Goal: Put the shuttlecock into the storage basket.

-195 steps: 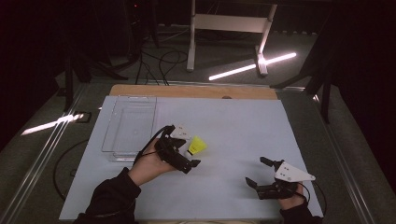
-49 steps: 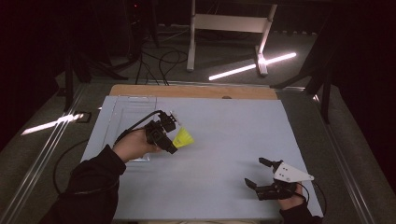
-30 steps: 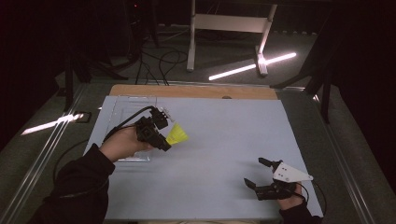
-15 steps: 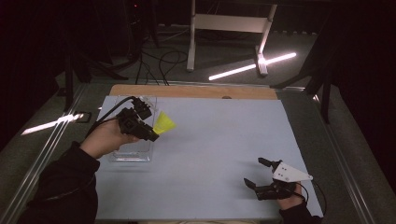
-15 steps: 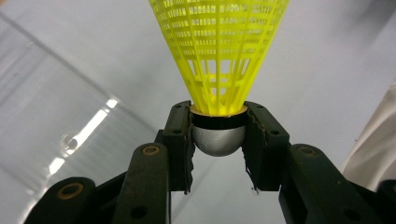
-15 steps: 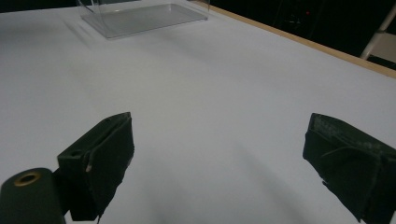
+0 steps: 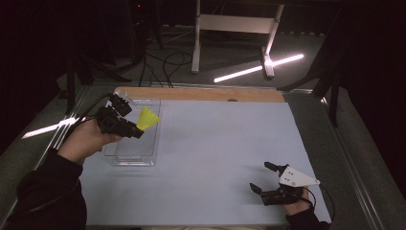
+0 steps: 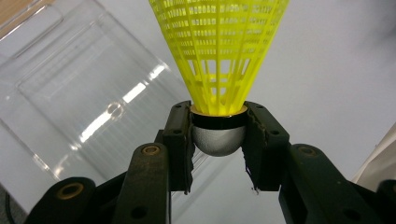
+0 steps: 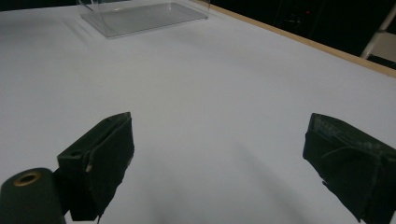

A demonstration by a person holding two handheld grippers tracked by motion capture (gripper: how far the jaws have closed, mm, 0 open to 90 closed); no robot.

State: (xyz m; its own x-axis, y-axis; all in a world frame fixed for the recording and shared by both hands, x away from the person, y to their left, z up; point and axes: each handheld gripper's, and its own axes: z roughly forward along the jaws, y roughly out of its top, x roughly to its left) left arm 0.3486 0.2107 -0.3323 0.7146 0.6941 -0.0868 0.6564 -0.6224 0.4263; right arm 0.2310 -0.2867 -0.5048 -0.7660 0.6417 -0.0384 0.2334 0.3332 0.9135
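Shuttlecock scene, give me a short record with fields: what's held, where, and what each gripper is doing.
held: yellow shuttlecock, clamped at its cork base
by: left gripper, shut on it
position: over the clear tray, skirt pointing away from the hand
right gripper: open, holding nothing, low over the table near its front right corner
tray contents: none visible

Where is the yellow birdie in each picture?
High view: the yellow birdie is upper left, held over the clear tray.
Left gripper view: top middle, its round cork end pinched in the left claw.
Right gripper view: the birdie isn't in this picture.
Shared landmark: the clear tray, which sits at the top left of the right gripper view.
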